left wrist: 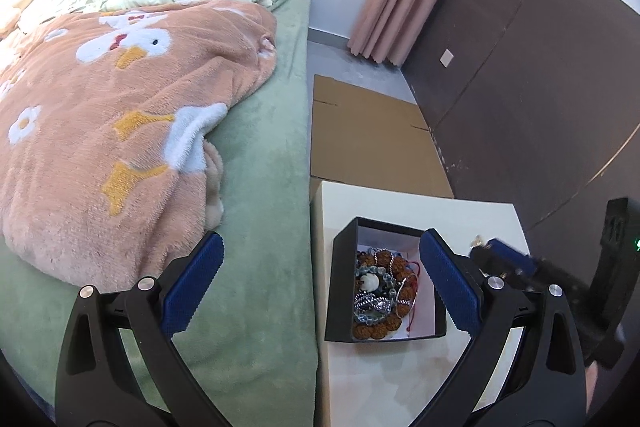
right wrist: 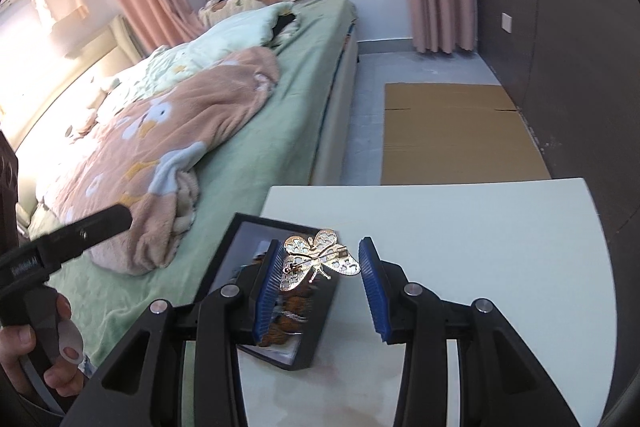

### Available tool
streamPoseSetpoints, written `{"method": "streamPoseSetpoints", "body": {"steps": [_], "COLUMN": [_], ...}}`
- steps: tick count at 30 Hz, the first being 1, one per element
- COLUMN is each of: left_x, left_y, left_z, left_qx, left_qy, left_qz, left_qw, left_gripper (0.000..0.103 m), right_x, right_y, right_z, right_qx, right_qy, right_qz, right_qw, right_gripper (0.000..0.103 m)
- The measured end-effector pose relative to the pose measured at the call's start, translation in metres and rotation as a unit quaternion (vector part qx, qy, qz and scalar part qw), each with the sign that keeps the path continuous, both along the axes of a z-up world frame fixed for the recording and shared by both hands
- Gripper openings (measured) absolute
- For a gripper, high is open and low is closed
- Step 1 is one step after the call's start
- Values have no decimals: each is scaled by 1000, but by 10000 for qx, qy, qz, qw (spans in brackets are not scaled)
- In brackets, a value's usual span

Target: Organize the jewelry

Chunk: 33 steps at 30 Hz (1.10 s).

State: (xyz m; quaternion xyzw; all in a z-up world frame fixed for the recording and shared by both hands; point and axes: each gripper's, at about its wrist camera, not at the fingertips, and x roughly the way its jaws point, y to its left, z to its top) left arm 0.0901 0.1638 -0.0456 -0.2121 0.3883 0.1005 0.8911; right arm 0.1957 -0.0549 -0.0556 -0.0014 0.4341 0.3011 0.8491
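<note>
Holding: your right gripper (right wrist: 316,283) with black arms and blue pads has a gold butterfly brooch (right wrist: 316,259) with cut-out wings between its fingers. The brooch touches the left pad and its wing tip reaches the right pad, so the gripper looks clamped on it.
Brooch place: it is up in the air, over the near corner of the small black square box (right wrist: 316,343).
Box: the black box sits on the white tabletop (right wrist: 480,247), near the table's left edge, by the bed. It has no lid on.
Inside the box: a pile of bead bracelets (left wrist: 380,291), brown ones and pale blue ones, with a bit of red string. They lie on the white bottom of the box.
Left gripper: your left gripper (left wrist: 320,287) has its blue pads wide apart. Nothing is between them. One finger is over the bed and the other is over the box.
Left hand: your left hand (right wrist: 36,355) wraps the black handle at the left edge of the right camera's view.
Bed: a green sheet (left wrist: 272,187) with a fluffy pink blanket with white ducks (left wrist: 120,131) on top.
Floor: a flat brown cardboard sheet (right wrist: 456,135) lies past the table.
</note>
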Motion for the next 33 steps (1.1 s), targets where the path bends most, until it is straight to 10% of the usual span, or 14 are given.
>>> {"method": "streamPoseSetpoints", "body": {"steps": [10, 14, 33], "left_x": [7, 10, -6], "left_y": [13, 12, -25], "left_z": [-1, -2, 7], "left_qx": [-55, -56, 320], "left_qy": [-8, 13, 35], "left_qz": [55, 47, -216], "left_qw": [10000, 10000, 9992], "left_gripper": [98, 98, 98], "right_x": [-5, -3, 8], "right_y": [40, 43, -30], "right_z": [-18, -18, -7], "right_qx": [-30, 31, -58], "right_qy": [173, 140, 374], "right_qz": [289, 245, -303], "right_qw": [9994, 9996, 9988], "right_gripper": [41, 91, 95]}}
